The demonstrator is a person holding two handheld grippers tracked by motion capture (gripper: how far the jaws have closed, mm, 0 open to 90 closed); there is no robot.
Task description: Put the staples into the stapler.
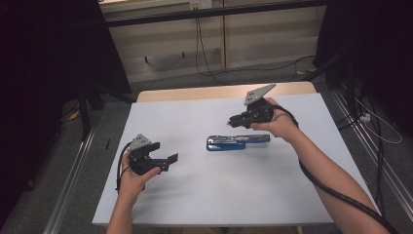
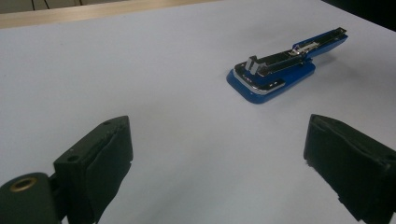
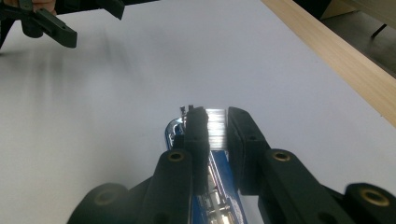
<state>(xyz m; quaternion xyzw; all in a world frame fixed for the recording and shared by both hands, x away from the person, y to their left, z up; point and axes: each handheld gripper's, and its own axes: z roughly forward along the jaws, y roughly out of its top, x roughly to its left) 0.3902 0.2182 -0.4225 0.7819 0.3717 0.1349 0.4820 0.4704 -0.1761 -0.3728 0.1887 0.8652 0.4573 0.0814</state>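
Observation:
A blue stapler [image 1: 229,142] lies on the white table top [image 1: 204,195], folded out flat with its metal magazine [image 2: 275,65] bared. My right gripper [image 1: 234,120] hovers just above and behind it, pointing left. In the right gripper view its jaws [image 3: 217,119] stand close together, shut on a shiny ribbed strip of staples [image 3: 217,129], with the stapler [image 3: 217,186] right beneath. My left gripper [image 1: 168,161] rests low at the table's left, open, nothing between its pads [image 2: 112,154]. It faces the stapler [image 2: 273,77] from a distance.
A wooden table edge [image 1: 224,91] runs along the far side, also seen as the wooden edge [image 3: 336,56]. The left gripper [image 3: 93,24] appears far off. Black curtains flank the table, and cables [image 1: 272,68] lie on the floor beyond.

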